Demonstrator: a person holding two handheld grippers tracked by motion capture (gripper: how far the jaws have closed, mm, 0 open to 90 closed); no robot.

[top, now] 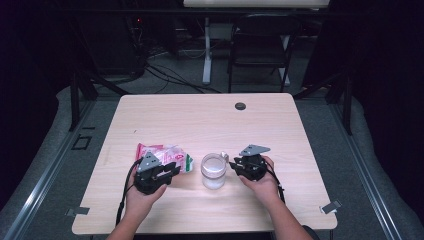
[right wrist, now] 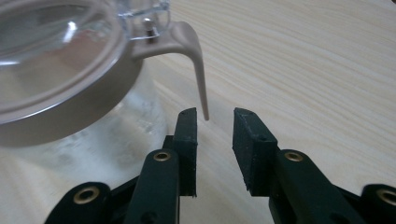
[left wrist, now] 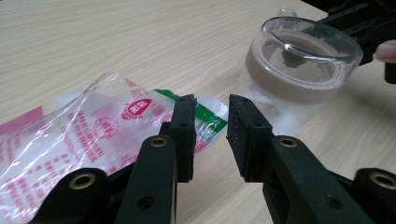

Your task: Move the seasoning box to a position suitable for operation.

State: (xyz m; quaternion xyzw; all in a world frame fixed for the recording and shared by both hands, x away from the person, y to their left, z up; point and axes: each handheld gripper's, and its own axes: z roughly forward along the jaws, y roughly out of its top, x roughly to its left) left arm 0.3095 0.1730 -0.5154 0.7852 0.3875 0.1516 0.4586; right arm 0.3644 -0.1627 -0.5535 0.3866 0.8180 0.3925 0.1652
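Jar [top: 213,171] stands on table [top: 210,117] between both grippers. Right gripper [right wrist: 215,116] parted, empty, clasp lever [right wrist: 198,70] just ahead of its fingertips. Left gripper [left wrist: 212,105] parted, empty, over plastic bag [left wrist: 93,130].

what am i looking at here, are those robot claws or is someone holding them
A person holds them: each hand grips a hand-held gripper with two black jaws. The high view looks down on the wooden table; the other two pictures come from cameras riding on each tool. The left hand-held gripper points at a clear plastic bag with red print. The right hand-held gripper sits just by the lid latch of a glass jar holding something white. Both sets of jaws stand apart and hold nothing.
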